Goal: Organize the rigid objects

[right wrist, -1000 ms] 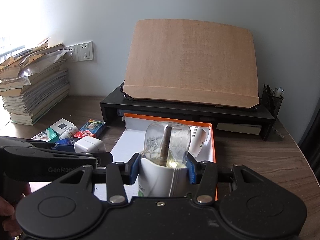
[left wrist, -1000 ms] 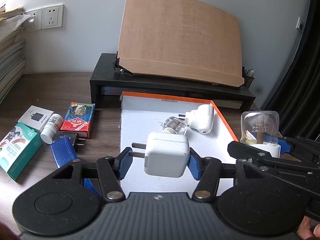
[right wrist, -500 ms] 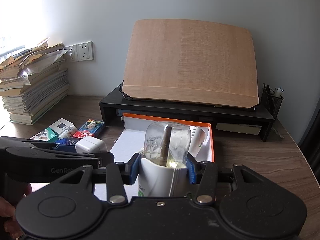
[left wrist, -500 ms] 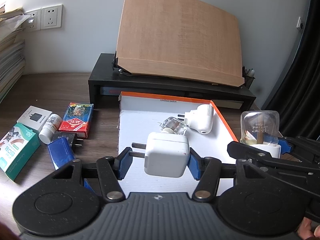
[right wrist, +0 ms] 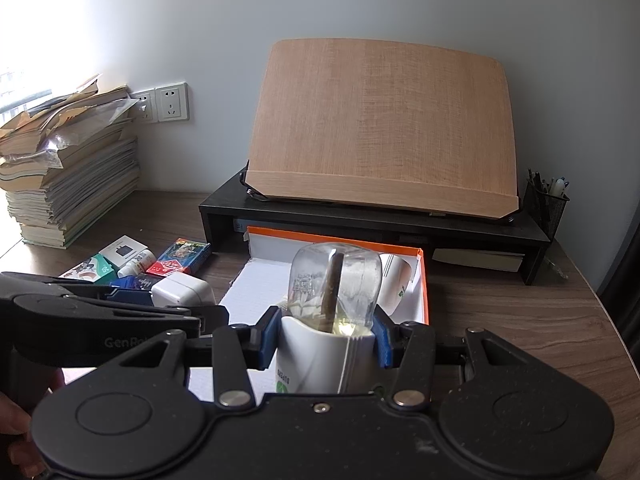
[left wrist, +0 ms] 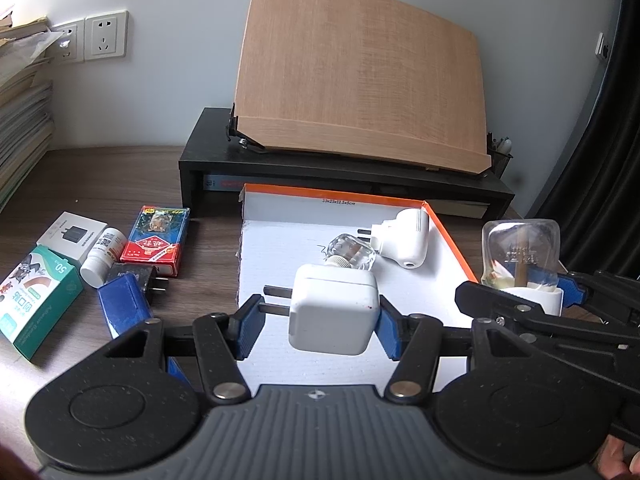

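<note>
Left wrist view is showing the left tongs (left wrist: 316, 322) gripping a white charger (left wrist: 333, 314) above the near end of the orange-rimmed box (left wrist: 452, 240), prongs pointing left. Right wrist view is showing the right tongs (right wrist: 325, 340) clamping a white vaporizer (right wrist: 326, 354) with its clear bottle (right wrist: 335, 286) upright, beside the box over the counter (right wrist: 500, 320).

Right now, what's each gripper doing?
Left gripper: shut on the white charger, above the box.
Right gripper: shut on the diffuser.
</note>
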Demonstrator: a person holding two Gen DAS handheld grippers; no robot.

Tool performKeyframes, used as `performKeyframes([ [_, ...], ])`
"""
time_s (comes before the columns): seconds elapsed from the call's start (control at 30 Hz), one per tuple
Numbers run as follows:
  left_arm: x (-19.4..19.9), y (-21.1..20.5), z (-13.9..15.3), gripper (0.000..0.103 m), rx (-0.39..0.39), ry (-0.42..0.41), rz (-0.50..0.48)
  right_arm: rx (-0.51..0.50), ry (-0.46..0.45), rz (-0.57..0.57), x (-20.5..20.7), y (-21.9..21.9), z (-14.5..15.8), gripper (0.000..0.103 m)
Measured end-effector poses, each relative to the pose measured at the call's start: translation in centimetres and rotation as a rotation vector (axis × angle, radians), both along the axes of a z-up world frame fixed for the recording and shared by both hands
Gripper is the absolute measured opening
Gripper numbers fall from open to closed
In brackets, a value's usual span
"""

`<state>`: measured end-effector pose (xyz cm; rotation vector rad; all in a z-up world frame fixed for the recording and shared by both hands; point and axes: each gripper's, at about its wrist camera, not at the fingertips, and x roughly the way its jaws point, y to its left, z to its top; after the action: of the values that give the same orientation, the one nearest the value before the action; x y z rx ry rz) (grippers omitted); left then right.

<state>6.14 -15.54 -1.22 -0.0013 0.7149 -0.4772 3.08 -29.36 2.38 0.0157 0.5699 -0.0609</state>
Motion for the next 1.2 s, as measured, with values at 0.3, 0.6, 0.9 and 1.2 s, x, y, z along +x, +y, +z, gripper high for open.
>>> performKeyframes([
  [0.3,-0.09,0.04,0.03,0.059,-0.002,-0.001,0.002,-0.002,0.000,0.003,-0.05,-0.01,0.01,0.056],
  [0.6,-0.28,0.18,-0.01,0.059,-0.001,-0.003,0.005,-0.004,0.000,0.006,-0.13,0.01,0.05,0.056],
  [0.9,-0.40,0.39,-0.07,0.059,-0.002,-0.005,0.004,-0.006,-0.003,0.010,-0.30,0.14,0.16,0.056],
  [1.2,-0.65,0.51,0.06,0.059,-0.001,-0.007,0.005,-0.009,-0.005,0.014,-0.47,0.27,0.29,0.057],
])
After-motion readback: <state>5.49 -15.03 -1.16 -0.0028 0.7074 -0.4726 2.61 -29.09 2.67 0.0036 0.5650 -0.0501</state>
